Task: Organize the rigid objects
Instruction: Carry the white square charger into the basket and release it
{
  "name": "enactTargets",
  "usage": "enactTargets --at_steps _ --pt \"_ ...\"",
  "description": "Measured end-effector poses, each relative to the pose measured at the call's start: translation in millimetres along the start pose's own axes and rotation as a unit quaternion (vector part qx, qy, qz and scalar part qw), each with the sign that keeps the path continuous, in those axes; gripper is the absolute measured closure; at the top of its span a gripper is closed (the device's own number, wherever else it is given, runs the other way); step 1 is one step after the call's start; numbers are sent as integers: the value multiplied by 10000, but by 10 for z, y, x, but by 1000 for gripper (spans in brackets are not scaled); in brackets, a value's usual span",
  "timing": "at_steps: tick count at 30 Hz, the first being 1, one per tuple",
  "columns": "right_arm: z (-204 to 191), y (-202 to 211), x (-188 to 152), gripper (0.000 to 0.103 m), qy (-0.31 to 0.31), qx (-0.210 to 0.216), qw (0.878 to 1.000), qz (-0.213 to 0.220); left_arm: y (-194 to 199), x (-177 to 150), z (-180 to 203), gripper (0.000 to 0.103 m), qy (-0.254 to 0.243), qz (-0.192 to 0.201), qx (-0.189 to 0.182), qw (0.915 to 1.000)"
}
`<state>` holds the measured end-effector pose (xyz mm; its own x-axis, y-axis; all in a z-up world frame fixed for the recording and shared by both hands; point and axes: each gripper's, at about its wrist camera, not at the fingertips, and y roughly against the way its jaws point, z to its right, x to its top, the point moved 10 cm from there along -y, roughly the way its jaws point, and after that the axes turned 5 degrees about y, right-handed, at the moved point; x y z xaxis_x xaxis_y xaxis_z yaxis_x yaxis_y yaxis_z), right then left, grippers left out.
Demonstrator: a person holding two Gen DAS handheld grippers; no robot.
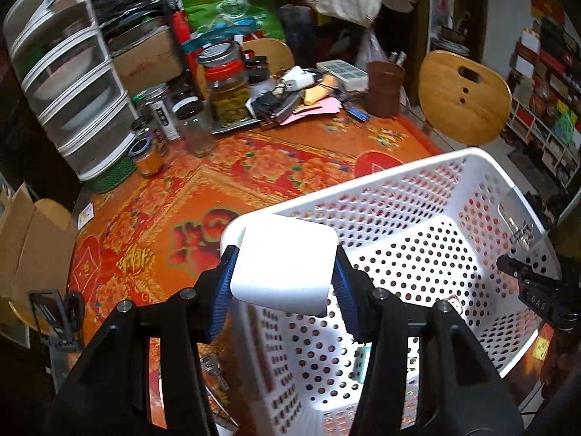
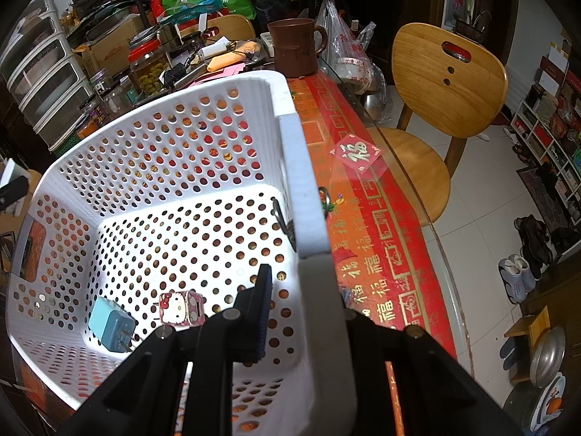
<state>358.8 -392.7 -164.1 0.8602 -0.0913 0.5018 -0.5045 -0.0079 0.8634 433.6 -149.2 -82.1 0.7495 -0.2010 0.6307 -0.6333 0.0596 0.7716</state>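
Left view, far left: drawer unit (image 1: 72, 83) and jars (image 1: 227, 87) at the back of the table (image 1: 272, 167), keys (image 1: 212, 365) on the cloth just left of my left tongs (image 1: 285, 272). Left tongs are clamped on a white block (image 1: 287, 265), blue pads (image 1: 227, 276) pressing both its sides; it sits high between the fingertips, over the near-left corner of the basket (image 1: 417, 167), above the rim and clear of the floor. Inside the basket, below the block, I can just make out a small pink item and a bluish one, too hidden to name from here. Far right of that view, my right tongs (image 1: 526, 283) show at the basket's right wall. Right view, left to right: basket floor holds a blue charger (image 2: 110, 327), prongs toward me, and just right of it a Hello Kitty charger (image 2: 181, 307); the two are close, I can't tell if touching. Right tongs (image 2: 301, 309) are closed on the basket's right wall, one finger (image 2: 263, 312) inside, the other outside and mostly hidden behind the rim. Beyond the wall: brown mug (image 2: 294, 47) at the back, red sticker (image 2: 356, 154) on the table, wooden chair (image 2: 446, 83) further right.
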Motion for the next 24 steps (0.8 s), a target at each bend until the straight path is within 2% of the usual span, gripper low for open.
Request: enactTargets --at_steps 5,10,12,16,17,18,19,20,22,24 --pt "-4 -4 -2 85 1 5 10000 3 -76 -66 252 55 -227 -90 -56 9997" --pt "-13 -8 -1 85 7 12 10000 0 -172 -108 379 60 -386 -209 -128 9990" --pt "-13 -9 1 85 6 11 10000 2 -174 -122 451 63 -509 -178 -97 9985" --pt "-20 -12 0 84 1 18 10000 -10 -149 -124 537 63 -571 -143 -131 9982" --pt "-23 -12 2 84 4 11 10000 -9 -119 -114 536 58 -609 -63 -102 9981" --pt "-27 -13 2 84 5 11 10000 -13 -83 -106 527 37 -662 22 -51 9978" --pt "-32 -13 4 84 3 16 10000 -13 -38 -101 505 23 -686 128 17 9976" --pt "-36 -11 3 84 2 10 10000 -9 25 -92 468 3 -687 281 84 9972" --pt "-42 -13 0 84 2 18 10000 -14 185 -98 353 1 -634 548 97 9964" --pt "-41 -11 -1 84 -1 22 10000 -12 389 -170 149 1 -290 658 -101 9974"
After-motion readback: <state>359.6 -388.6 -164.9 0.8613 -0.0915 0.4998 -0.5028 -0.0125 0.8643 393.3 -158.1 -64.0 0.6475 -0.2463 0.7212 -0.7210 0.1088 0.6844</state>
